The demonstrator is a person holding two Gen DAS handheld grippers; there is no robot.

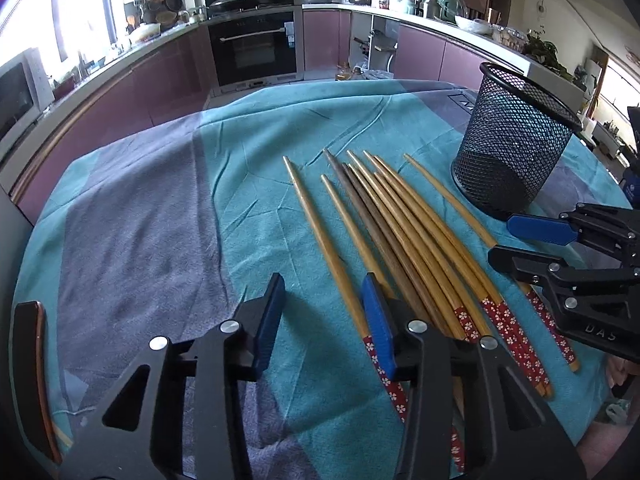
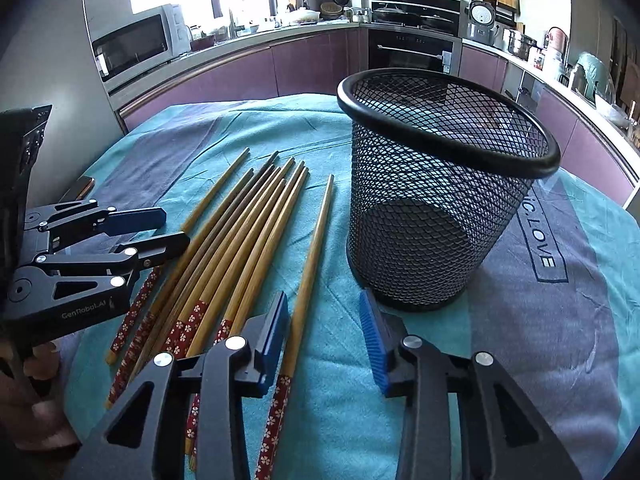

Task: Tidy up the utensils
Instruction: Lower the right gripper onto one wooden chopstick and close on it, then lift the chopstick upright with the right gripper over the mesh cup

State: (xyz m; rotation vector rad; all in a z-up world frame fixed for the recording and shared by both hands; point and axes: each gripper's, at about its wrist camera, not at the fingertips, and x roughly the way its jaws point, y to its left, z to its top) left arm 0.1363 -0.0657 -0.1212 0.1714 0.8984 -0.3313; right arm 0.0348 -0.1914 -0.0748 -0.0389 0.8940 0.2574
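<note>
Several wooden chopsticks [image 1: 400,232] [image 2: 240,232] with red flowered ends lie fanned out on the teal and grey cloth [image 1: 160,200]. A black mesh cup [image 1: 516,152] [image 2: 436,208] stands upright and empty just right of them. My left gripper [image 1: 322,292] [image 2: 176,226] is open low over the leftmost chopstick, which runs between its fingers close to the right pad. My right gripper [image 2: 324,304] [image 1: 500,238] is open too, astride the rightmost chopstick, whose shaft passes next to the left pad. Neither gripper's pads press on anything.
A dark flat object with a reddish edge [image 1: 36,360] [image 2: 80,188] lies at the cloth's left edge. A hand [image 2: 40,400] holds the left gripper. Kitchen counters, an oven [image 1: 252,48] and a microwave [image 2: 136,48] stand beyond the table.
</note>
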